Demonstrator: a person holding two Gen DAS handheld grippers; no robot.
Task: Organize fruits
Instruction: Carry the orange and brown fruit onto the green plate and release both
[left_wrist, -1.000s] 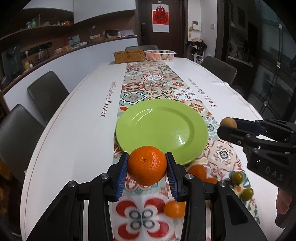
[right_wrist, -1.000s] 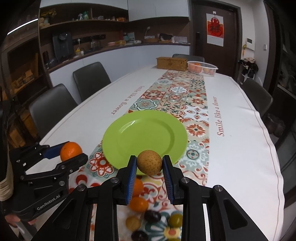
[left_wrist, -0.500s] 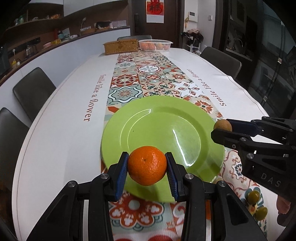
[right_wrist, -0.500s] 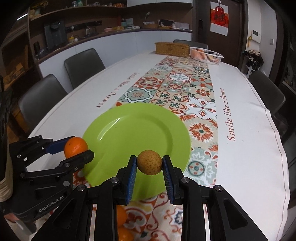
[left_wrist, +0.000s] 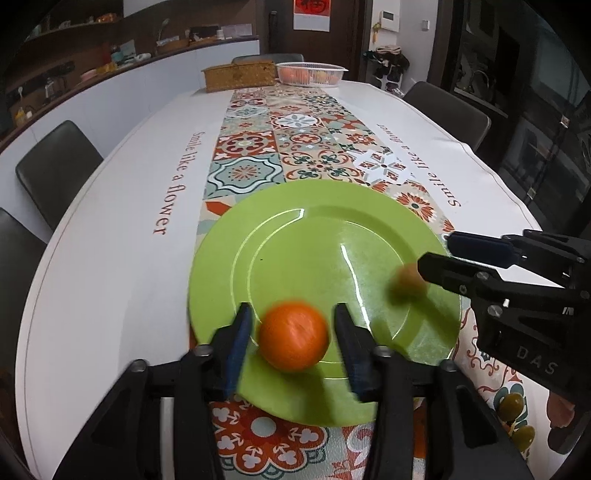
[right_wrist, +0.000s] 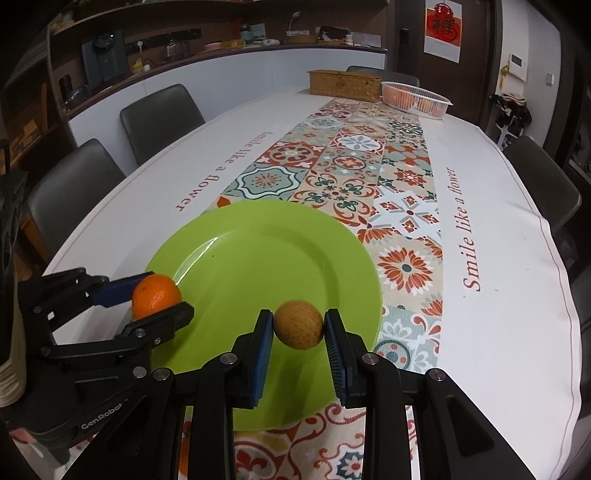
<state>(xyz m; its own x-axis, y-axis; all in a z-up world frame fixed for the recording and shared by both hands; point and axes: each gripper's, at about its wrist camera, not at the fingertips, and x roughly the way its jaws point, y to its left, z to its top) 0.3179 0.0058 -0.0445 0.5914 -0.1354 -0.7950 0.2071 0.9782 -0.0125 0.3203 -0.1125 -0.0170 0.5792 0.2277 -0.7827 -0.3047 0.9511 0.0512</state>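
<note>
Both tongs opened since 0.5 s ago. Left tongs (left_wrist: 293, 332) wide; orange (left_wrist: 293, 335), blurred, between pads, gaps both sides. Right tongs (right_wrist: 298, 338) slightly parted around brown fruit (right_wrist: 298, 324). Both over green plate (right_wrist: 258, 254), near counter (right_wrist: 498, 295) edge.

We see the plate (right_wrist: 236, 240) on the table runner (right_wrist: 354, 155), with the orange (left_wrist: 293, 336) over its near-left rim and the small round fruit (right_wrist: 299, 329) over its near-right part — perhaps both still aloft. Behind, at the far end, a box (right_wrist: 345, 82) sits left of a basket (right_wrist: 415, 99).
</note>
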